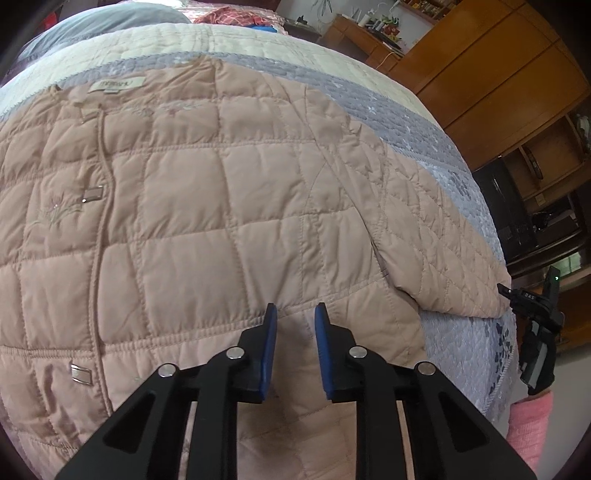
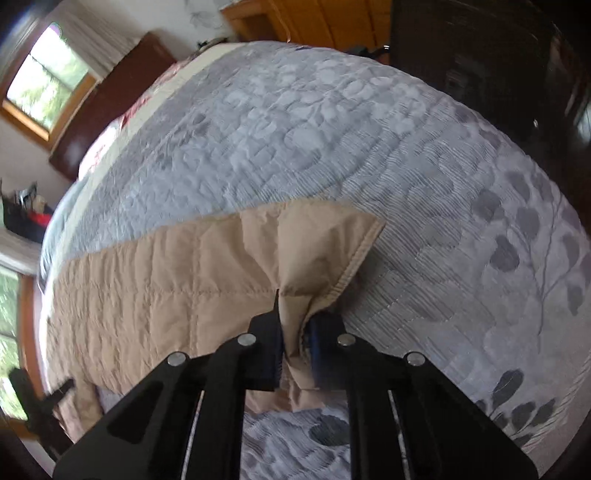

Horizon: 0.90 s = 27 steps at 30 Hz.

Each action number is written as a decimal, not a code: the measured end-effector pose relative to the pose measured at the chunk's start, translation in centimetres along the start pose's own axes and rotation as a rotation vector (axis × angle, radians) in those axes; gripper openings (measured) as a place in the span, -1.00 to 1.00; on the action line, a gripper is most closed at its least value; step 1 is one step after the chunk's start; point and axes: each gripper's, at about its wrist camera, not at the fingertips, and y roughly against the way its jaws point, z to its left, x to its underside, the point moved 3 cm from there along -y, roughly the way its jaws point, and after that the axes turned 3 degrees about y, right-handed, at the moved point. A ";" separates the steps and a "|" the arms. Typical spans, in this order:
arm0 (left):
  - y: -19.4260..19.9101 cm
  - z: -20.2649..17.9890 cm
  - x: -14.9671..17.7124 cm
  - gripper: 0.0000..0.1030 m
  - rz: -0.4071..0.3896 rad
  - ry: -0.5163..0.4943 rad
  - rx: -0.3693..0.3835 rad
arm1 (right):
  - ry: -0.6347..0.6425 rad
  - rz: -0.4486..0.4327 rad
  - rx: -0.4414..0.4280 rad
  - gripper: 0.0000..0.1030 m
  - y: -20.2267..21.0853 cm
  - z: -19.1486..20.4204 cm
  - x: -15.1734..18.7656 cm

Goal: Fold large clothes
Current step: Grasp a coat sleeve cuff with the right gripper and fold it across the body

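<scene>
A beige quilted jacket [image 1: 207, 206] lies spread flat on the bed, front up, its collar label at the far left. My left gripper [image 1: 295, 314] is open, its blue pads just above the jacket's hem, holding nothing. The jacket's sleeve [image 1: 436, 236] lies out to the right toward the bed edge. In the right wrist view my right gripper [image 2: 295, 325] is shut on the bunched cuff end of the sleeve [image 2: 317, 251], lifted slightly off the bedspread. The right gripper also shows in the left wrist view [image 1: 532, 314] at the bed's right edge.
The jacket rests on a grey-and-cream floral quilted bedspread [image 2: 332, 129]. Wooden wardrobes [image 1: 487, 62] and a cluttered desk [image 1: 365, 33] stand beyond the bed's far right. A dark cabinet [image 2: 498, 55] is close to the bed edge. A window [image 2: 48, 85] is at the left.
</scene>
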 end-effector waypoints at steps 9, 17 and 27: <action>2.4 2.3 0.5 -0.60 -0.030 -0.003 -0.020 | 0.202 -0.108 -0.305 -0.87 6.5 12.6 1.5; 4.5 5.2 1.3 -0.60 -0.061 0.023 -0.048 | 0.530 0.007 -0.349 -0.86 2.6 30.2 6.2; 4.7 6.2 1.6 -0.55 -0.055 0.040 -0.008 | 0.636 0.154 -0.396 -0.48 -4.3 37.8 10.5</action>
